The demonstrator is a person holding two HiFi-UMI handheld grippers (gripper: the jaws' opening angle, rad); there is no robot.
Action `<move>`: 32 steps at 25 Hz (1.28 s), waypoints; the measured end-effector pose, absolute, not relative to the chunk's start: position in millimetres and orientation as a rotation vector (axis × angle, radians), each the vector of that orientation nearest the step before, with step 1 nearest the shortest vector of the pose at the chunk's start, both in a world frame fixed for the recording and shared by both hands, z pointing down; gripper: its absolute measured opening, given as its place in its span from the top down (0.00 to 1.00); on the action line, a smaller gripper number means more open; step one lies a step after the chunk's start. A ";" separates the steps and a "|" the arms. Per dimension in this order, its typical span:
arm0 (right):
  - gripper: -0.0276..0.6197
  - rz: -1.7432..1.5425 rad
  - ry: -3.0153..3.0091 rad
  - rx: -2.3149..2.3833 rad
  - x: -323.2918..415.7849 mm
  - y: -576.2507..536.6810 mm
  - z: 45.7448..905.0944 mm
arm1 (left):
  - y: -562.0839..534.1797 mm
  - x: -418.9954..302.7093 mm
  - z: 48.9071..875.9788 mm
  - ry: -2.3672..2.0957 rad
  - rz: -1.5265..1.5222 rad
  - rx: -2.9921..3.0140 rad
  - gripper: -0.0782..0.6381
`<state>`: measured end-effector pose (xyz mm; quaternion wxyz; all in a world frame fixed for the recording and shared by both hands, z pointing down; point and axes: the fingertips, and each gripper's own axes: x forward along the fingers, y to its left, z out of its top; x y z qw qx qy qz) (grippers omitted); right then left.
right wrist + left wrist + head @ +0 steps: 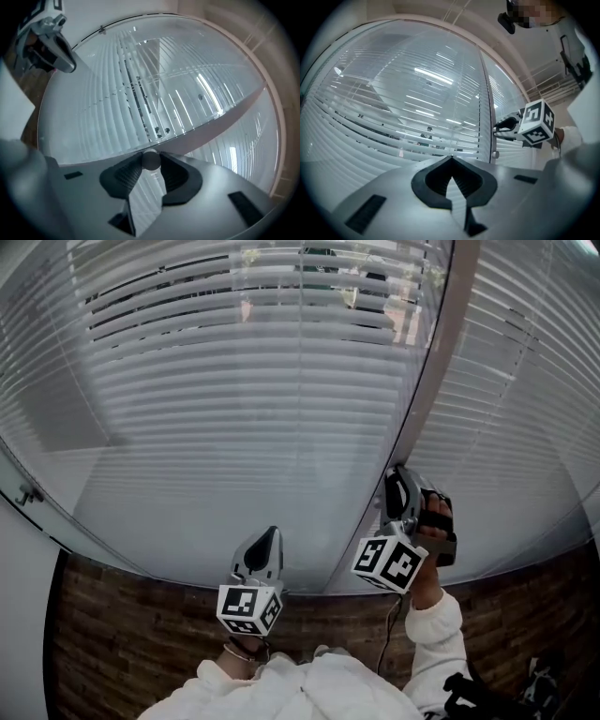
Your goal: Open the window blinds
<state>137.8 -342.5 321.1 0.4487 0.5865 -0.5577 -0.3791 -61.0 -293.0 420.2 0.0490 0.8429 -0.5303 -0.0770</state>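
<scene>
Filling the head view from 9 o'clock round to 3 o'clock, the window blinds [253, 427] hang behind glass. Their slats lie with the long axis running side to side, bowed by the lens. Near 12 o'clock several slats are tilted apart and show dark gaps, while those lower down lie flat against one another. A pale frame post [441, 362] runs from about 1 o'clock down toward 6 o'clock and splits the blinds into a wide pane and a narrower one at 3 o'clock. A brick-patterned surface [141, 615] stretches below the glass from 8 o'clock to 4 o'clock. The person's white sleeve [436, 624] rises from 5 o'clock.

The right claw [398, 486] points up along the frame post. In the right gripper view its jaws are pinched on a small round knob [151, 160] set on that post. The left gripper view shows the same knob at 3 o'clock. The left claw [272, 535] sits at 6 o'clock, well apart from the post. It points up at the glass with its jaw tips pressed together on nothing.
</scene>
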 end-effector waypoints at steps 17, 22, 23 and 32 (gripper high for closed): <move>0.75 -0.549 -1.791 1.752 141.4 -342.4 314.6 | -290.7 -61.6 420.0 -1.616 -0.231 2.570 0.90; 0.75 -0.443 -1.869 1.823 141.9 -339.6 313.0 | -287.9 -63.8 420.0 -1.612 -0.230 2.571 0.90; 0.75 -0.426 -1.883 1.835 141.1 -338.1 313.1 | -286.6 -65.3 420.2 -1.612 -0.230 2.572 0.90; 0.75 -0.260 -2.029 1.929 144.8 -343.5 312.4 | -290.7 -66.7 419.2 -1.616 -0.222 2.569 0.90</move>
